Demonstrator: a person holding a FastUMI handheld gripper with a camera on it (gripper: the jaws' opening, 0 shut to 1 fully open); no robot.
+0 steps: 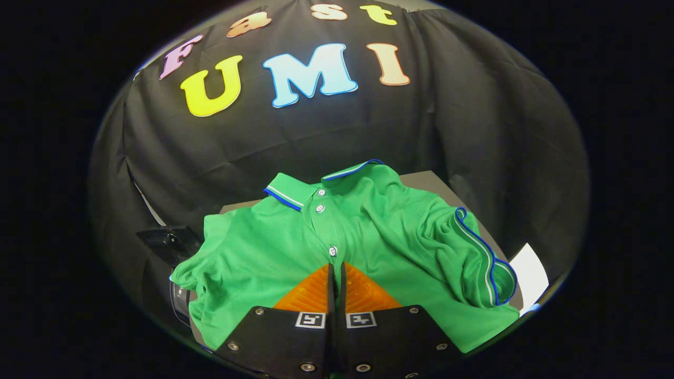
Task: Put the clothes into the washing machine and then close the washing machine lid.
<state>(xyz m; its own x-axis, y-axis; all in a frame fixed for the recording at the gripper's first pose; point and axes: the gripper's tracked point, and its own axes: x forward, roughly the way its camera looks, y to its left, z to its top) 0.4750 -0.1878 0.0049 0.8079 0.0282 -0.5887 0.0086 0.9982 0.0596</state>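
Barely begun: green polo shirt (368,231) spread on tabletop (426,180), fingers (337,273) closed at its placket (pinch unclear); loading, lid-closing remain.

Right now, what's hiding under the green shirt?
The green shirt lies spread over a grey surface that peeks out behind its collar. A dark device shows beside one sleeve. The rest underneath is covered. The gripper has its fingers together over the shirt's front.
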